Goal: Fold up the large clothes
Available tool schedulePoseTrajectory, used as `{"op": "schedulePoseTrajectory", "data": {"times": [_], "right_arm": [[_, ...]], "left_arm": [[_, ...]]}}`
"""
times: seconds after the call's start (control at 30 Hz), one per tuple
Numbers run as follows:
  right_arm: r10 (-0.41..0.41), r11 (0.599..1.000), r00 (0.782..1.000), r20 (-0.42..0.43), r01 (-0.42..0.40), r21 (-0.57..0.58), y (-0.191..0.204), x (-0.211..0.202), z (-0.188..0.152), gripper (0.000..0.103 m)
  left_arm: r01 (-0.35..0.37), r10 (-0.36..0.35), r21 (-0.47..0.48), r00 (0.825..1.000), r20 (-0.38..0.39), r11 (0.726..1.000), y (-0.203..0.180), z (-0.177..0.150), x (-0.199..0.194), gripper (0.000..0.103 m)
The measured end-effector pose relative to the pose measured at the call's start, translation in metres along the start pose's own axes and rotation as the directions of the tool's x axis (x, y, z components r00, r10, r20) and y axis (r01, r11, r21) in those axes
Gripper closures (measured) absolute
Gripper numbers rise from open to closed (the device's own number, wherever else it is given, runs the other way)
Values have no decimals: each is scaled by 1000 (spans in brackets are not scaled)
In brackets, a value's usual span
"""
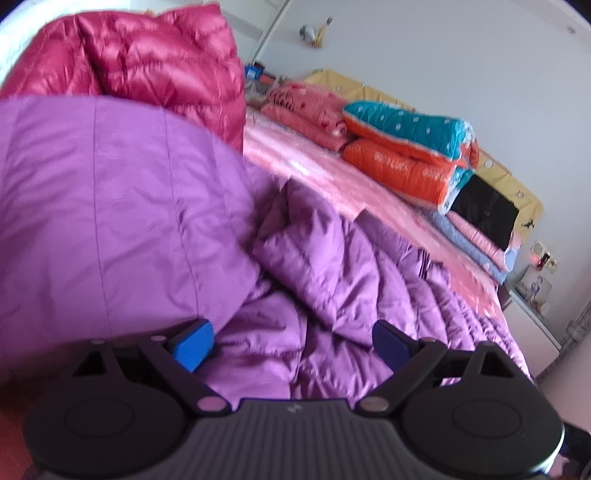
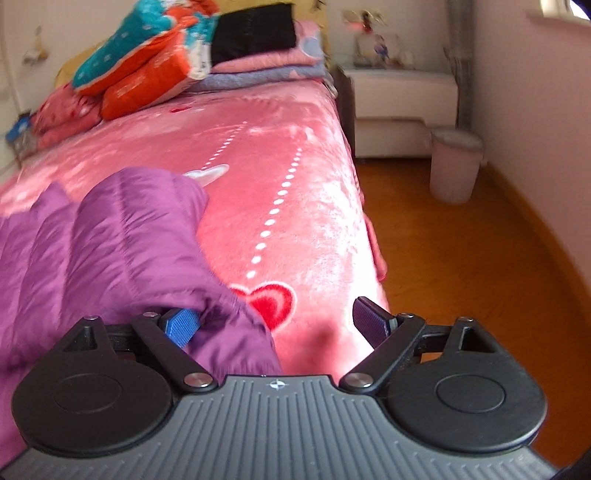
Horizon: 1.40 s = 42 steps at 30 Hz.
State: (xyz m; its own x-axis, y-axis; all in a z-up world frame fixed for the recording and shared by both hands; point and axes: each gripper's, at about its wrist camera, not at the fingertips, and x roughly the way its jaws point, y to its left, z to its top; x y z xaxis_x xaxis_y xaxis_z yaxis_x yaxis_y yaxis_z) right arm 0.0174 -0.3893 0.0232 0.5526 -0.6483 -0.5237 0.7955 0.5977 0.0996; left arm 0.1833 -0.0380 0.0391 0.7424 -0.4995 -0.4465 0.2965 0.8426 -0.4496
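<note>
My left gripper [image 1: 293, 341] has its 2 blue pads spread wide apart, and nothing sits clamped between them. It hangs above the purple jacket [image 1: 332, 280], which lies crumpled on the pink blanket [image 1: 332, 192] of the bed. A puffed fold of the same purple jacket bulges up close on the left of that view, touching or just over the left pad [image 1: 194, 345]; I cannot tell which. Behind the fold I see a dark pink quilted jacket [image 1: 147, 59] bunched high.

My right gripper [image 2: 282, 325] also has its pads wide apart. A purple sleeve or edge of the jacket [image 2: 122, 236] drapes across the left pad [image 2: 183, 326] and partly hides it, while the right pad [image 2: 371, 321] is bare over the blanket beside a red heart print [image 2: 273, 299].

At the far end of the bed I can make out a stack of folded bedding in orange and teal [image 1: 406, 147], with a black folded item [image 2: 255, 33] on pink and blue bedding beside it. Off the bed's right side, a pale bin [image 2: 456, 164] stands on the wooden floor [image 2: 461, 277] near a white nightstand [image 2: 399, 99].
</note>
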Motion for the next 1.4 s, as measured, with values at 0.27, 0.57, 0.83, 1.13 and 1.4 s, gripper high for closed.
{"op": "schedulePoseTrajectory", "data": {"times": [0.27, 0.57, 0.83, 1.13, 1.4], "right_arm": [[97, 983, 980, 172, -67, -171, 30, -74, -15, 0], [243, 951, 965, 93, -218, -220, 73, -18, 15, 0], [225, 945, 973, 44, -207, -255, 83, 23, 9, 0], [167, 937, 985, 41, -146, -319, 98, 44, -6, 0], [166, 940, 985, 55, -141, -312, 97, 38, -12, 0]], "left_arm": [[61, -79, 160, 991, 108, 985, -30, 6, -5, 10], [189, -251, 358, 959, 135, 914, -61, 12, 11, 8], [138, -142, 280, 990, -5, 950, -42, 14, 70, 9], [142, -126, 295, 989, -72, 945, -36, -9, 94, 9], [154, -144, 257, 988, -56, 954, -32, -6, 89, 9]]}}
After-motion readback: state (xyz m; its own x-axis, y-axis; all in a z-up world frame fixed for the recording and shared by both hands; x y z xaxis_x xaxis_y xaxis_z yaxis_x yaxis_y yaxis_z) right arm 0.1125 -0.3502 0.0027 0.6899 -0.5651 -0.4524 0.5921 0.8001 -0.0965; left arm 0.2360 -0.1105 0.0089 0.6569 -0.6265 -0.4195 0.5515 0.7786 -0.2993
